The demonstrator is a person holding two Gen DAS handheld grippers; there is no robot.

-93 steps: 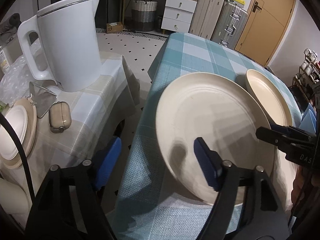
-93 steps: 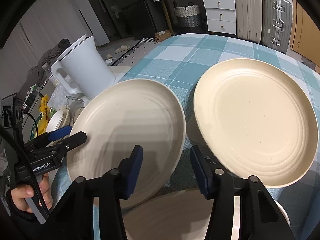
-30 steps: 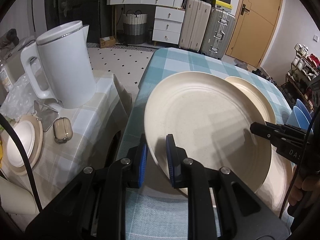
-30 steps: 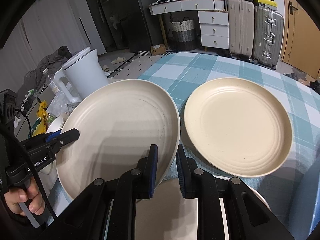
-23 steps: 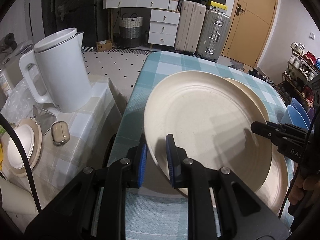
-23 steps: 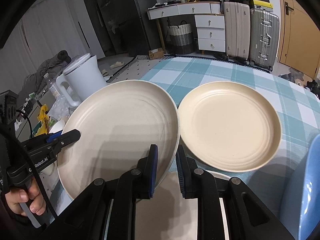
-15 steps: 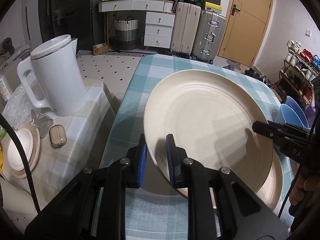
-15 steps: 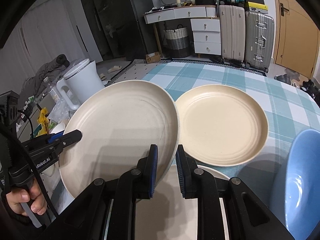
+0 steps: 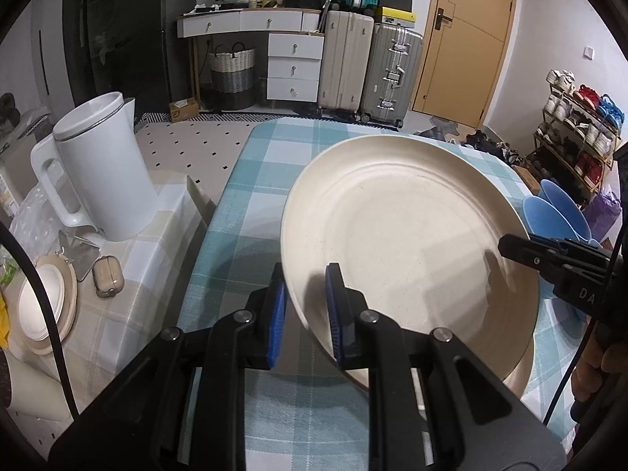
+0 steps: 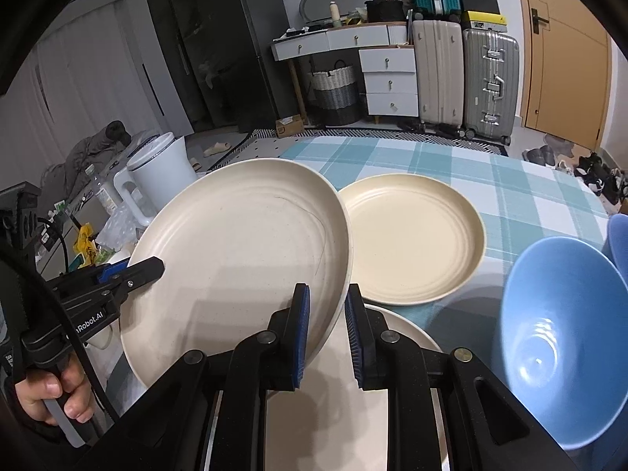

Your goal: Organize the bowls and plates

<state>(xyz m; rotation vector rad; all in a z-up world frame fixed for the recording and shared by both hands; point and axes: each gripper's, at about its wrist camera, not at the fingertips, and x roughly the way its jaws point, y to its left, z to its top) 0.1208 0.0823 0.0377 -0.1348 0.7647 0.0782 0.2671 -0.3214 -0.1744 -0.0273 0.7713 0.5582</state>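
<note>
In the left wrist view, the left gripper [image 9: 303, 306] is seen with its jaws pinching the near rim of the cream plate [image 9: 408, 235], which is held tilted above the checked counter [image 9: 251, 196]; the right gripper [image 9: 518, 245] is clamped on the opposite rim. Both grips should be kept level with each other so the plate is not twisted. A white kettle [image 9: 102, 172] stands well apart on a side table. In the right wrist view, the right gripper [image 10: 326, 325] has its jaws pinching the plate's rim beside a second plate [image 10: 412, 239] lying flat on the counter, the likely stacking target. The blue bowl [image 10: 565, 345] at the right must be cleared, as must a third plate [image 10: 400, 325] underneath.
</note>
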